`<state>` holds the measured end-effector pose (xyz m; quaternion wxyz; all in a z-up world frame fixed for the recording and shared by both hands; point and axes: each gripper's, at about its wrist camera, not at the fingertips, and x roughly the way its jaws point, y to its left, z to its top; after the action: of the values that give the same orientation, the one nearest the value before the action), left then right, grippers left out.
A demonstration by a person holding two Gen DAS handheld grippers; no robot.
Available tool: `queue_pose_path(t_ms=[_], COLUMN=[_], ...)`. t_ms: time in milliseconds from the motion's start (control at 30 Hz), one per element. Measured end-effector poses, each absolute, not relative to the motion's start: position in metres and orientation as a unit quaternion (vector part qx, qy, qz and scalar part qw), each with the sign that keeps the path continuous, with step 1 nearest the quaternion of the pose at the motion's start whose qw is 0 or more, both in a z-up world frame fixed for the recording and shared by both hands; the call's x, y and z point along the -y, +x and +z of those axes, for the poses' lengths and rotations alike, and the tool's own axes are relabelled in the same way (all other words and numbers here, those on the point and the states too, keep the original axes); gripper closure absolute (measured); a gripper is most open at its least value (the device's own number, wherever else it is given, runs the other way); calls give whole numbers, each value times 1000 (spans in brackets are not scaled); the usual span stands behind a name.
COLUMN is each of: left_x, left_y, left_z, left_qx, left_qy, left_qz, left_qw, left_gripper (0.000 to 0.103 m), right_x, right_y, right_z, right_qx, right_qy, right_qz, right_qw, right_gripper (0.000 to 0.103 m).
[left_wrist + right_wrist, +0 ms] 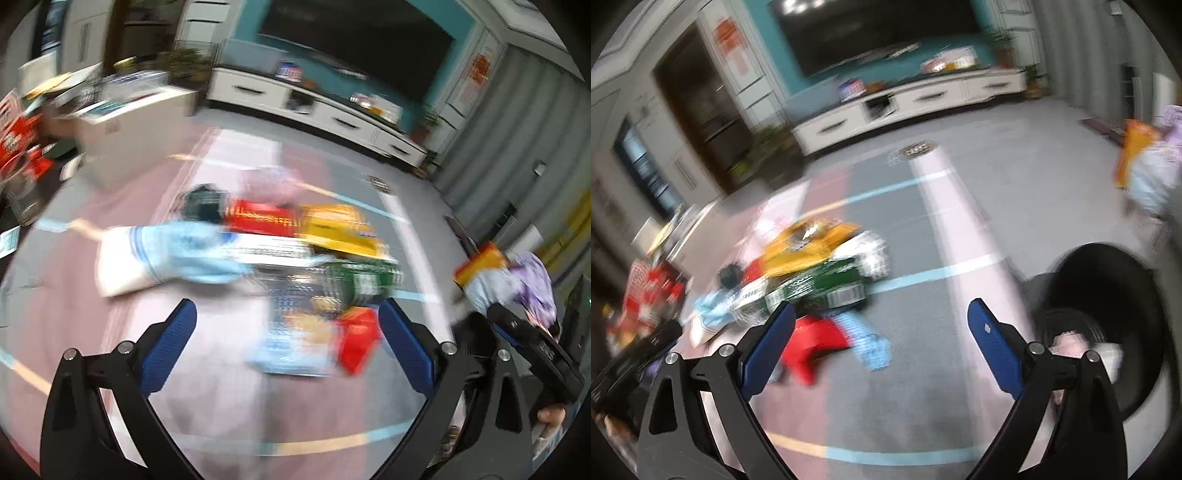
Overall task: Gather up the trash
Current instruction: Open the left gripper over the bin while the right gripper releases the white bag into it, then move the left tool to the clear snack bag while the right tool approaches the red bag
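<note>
Both jaws wide open, nothing held; I aim the left gripper (288, 325) at the red wrapper (356, 341), frame centre; blurry, so slow down first.

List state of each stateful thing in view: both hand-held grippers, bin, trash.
Left hand-held gripper: open, empty.
Right hand-held gripper: open, empty.
Bin: black, beside the right hand-held gripper, some light trash inside.
Trash pile: on the floor, not collected.
Cabinet: drawers shut.
</note>
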<state>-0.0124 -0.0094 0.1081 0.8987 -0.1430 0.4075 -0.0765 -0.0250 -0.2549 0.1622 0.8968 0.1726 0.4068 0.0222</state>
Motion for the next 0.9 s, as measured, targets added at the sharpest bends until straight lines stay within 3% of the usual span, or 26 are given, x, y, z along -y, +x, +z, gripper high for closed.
queue_pose_path(t_ms=[267,433,667,900], left_x=[-78,-86,-61,8], left_y=[-13,-14,-12,6], left_z=[46,43,40,37], left_qx=[-430,-430,-440,-458], left_qy=[-207,-215,-220,-174], left_qz=[-15,-19,-61,-132], left_qw=[878,877,868,862], left_gripper=[5,5,5,5], right_x=[171,173,158,150], right_y=[21,37,42,35], right_z=[103,84,74,70], right_qx=[-474,-489,-496,-494], right_qy=[153,195,159,122], right_qz=[40,3,3,-1], right_qw=[866,850,854,861], right_gripper=[20,27,30,56])
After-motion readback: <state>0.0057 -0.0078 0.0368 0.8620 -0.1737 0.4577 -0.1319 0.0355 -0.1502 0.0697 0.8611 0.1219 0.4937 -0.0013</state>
